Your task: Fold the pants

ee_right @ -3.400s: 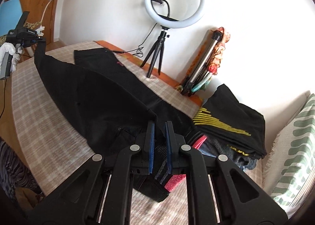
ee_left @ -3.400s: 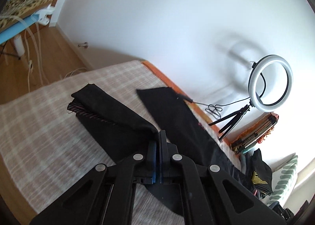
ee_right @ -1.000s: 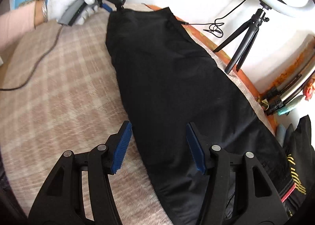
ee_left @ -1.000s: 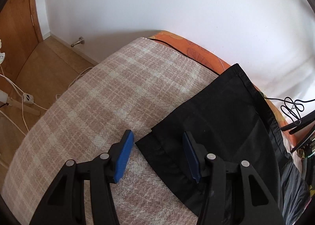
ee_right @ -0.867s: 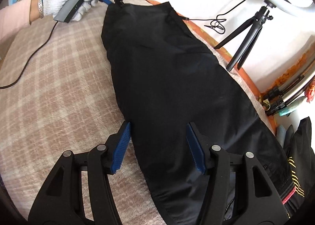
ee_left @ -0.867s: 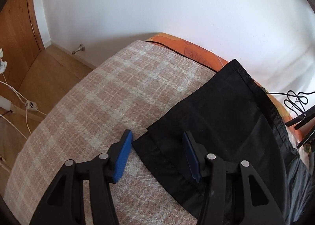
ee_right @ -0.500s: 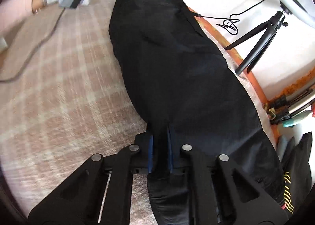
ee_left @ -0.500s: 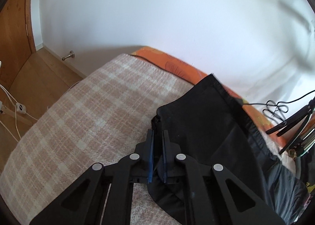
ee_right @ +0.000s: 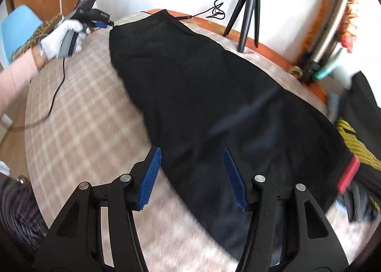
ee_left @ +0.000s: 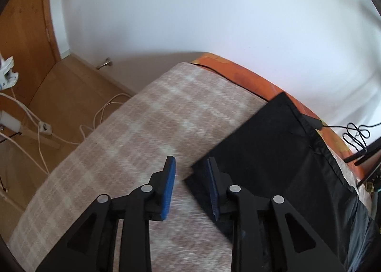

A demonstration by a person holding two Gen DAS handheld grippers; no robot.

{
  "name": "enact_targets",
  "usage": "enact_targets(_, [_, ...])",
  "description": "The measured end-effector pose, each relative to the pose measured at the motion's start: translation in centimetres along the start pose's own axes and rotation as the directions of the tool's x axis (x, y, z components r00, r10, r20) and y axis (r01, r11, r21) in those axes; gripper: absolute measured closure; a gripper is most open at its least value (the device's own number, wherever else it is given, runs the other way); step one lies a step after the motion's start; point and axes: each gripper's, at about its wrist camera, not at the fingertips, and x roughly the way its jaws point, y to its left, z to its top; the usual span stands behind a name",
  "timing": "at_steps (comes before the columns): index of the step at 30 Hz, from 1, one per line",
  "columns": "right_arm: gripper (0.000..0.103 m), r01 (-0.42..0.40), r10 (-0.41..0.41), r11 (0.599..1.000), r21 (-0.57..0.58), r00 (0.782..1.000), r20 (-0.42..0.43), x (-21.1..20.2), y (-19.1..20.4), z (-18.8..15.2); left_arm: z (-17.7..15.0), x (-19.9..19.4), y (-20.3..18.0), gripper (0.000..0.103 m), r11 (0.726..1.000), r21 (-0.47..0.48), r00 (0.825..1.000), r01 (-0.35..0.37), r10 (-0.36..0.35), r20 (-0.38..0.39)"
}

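The black pants lie flat along the plaid-covered table, legs laid one on the other, cuffs at the far end. In the left wrist view the cuff end lies just right of my left gripper, which is open, with its right pad at the cuff's near corner. My right gripper is open and empty above the pants' near edge around mid-length. The left gripper also shows in the right wrist view, held in a white-gloved hand by the cuff corner.
A ring light tripod and its cable stand at the table's back edge. A pile of dark clothes with yellow print lies at the right. Rolled items lean on the wall. The plaid cloth ends near floor cables.
Both grippers were shut on the pants half a second ago and have opened, letting go. The pants now lie flat. The right wrist view has pulled back a little.
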Motion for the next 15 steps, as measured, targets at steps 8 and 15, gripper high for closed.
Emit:
enact_targets(8, [0.05, -0.209, 0.22, 0.968, 0.14, 0.973, -0.073, 4.0, 2.9, 0.7, -2.7, -5.4, -0.1, 0.079, 0.984, 0.091, 0.988, 0.152, -0.151, -0.011])
enact_targets(15, [0.05, -0.143, 0.157, 0.924, 0.356, 0.987, -0.011, 7.6, 2.3, 2.5, -8.9, -10.4, -6.5, 0.079, 0.887, 0.351, 0.954, 0.301, -0.278, -0.116])
